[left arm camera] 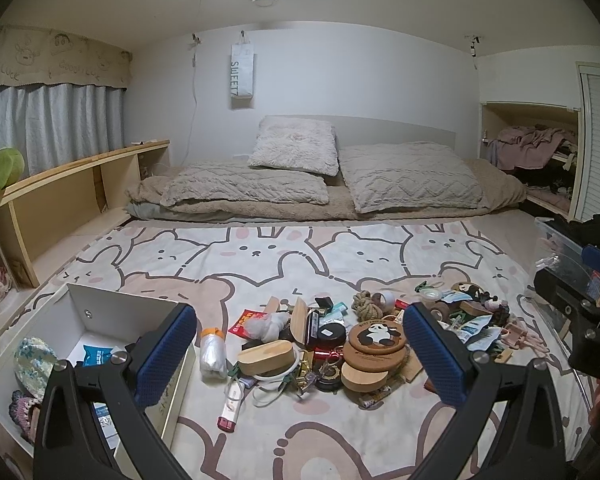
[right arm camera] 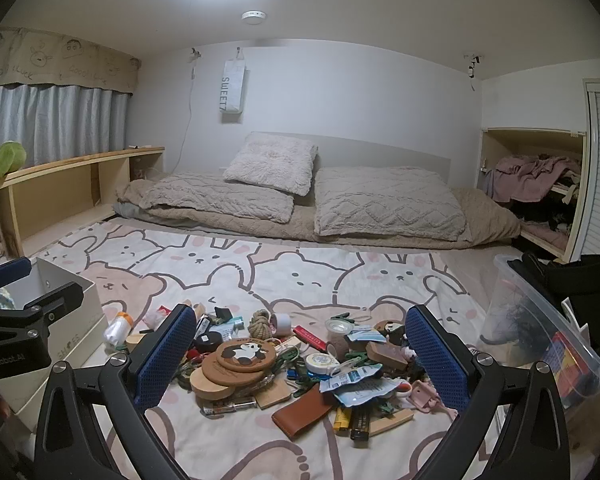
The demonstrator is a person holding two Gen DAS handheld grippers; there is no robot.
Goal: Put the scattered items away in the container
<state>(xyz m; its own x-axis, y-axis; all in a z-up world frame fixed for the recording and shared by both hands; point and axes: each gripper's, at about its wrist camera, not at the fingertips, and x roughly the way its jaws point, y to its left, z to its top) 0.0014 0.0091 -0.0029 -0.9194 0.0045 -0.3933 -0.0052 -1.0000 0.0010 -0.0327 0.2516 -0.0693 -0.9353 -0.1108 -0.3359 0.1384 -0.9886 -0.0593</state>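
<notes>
The white paper bag hanging on the back wall (right arm camera: 233, 88) reads "SWEET". The beige cartoon-printed curtain valance (right arm camera: 60, 66) carries "GOOD LUCK" twice. The black body of the left tongs (right arm camera: 8, 354), seen from the right wrist, bears "GenRobot.AI". The white cardboard box (right arm camera: 74, 340) shows "SHOES".

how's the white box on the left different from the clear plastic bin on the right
The white box has opaque cardboard-like walls; the clear bin is see-through plastic. The box sits left of the pile of small things, the bin right of it. The box holds a floral cloth item and a blue packet; the bin holds dark tangled items and colourful packaging. Both stand open-topped on the cartoon-print sheet, each partly filled.
</notes>
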